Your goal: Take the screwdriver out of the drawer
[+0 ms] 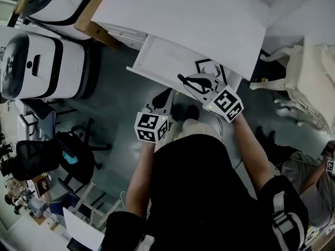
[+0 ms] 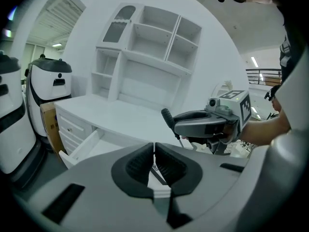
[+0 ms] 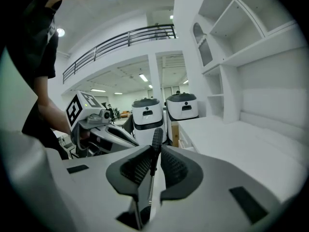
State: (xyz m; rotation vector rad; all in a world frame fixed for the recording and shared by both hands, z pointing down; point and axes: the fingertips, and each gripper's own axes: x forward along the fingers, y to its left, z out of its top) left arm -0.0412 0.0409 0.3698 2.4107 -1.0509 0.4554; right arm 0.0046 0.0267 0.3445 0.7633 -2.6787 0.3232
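Right hand-held gripper [image 3: 153,167] pinching screwdriver [image 3: 157,140] by thin shaft, left hand-held gripper [image 2: 154,164] closed empty; top-heavy handle liable to swivel loose.

Matt grey plastic shells cover the left tongs [image 2: 154,144] and right tongs [image 3: 156,149], lined with black ribbed, rubbery pads [image 3: 138,168]. The screwdriver [image 3: 154,163] has a black grooved handle and a thin, dully shining metal shaft. The surface [image 2: 120,117] and drawer [image 2: 82,146] are smooth, satin white. The floor [image 1: 112,114] is grey and faintly glossy.
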